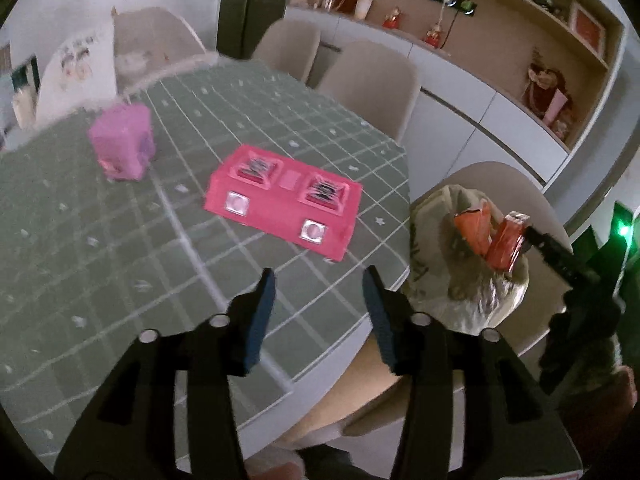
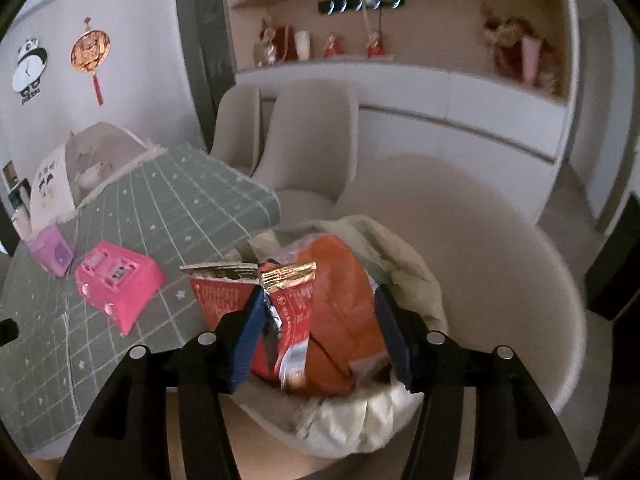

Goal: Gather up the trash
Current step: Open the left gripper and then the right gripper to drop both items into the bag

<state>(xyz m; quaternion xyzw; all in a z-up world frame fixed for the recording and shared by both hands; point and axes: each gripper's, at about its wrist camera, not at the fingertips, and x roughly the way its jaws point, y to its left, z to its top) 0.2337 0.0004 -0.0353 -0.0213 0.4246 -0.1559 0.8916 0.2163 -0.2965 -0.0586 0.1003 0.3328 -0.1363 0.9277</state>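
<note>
A pale, crumpled trash bag (image 2: 384, 420) sits open on a beige chair (image 2: 500, 260) beside the table. Red snack wrappers (image 2: 296, 312) with gold tops and an orange packet (image 2: 344, 300) stick up out of it. My right gripper (image 2: 320, 296) hangs open over the bag. The wrappers stand between its fingers, close to the left pad, and the right pad is well apart from them. In the left wrist view the bag (image 1: 472, 300) and wrappers (image 1: 504, 244) lie at the right, with one of the right gripper's fingers (image 1: 556, 252) by them. My left gripper (image 1: 320, 276) is open and empty above the table's near edge.
The table (image 1: 120, 260) wears a green grid cloth. A pink toy stove (image 1: 280, 200) and a purple-pink box (image 1: 120, 144) stand on it. More beige chairs (image 1: 368, 80) line the far side. White cabinets and shelves with ornaments run along the wall behind.
</note>
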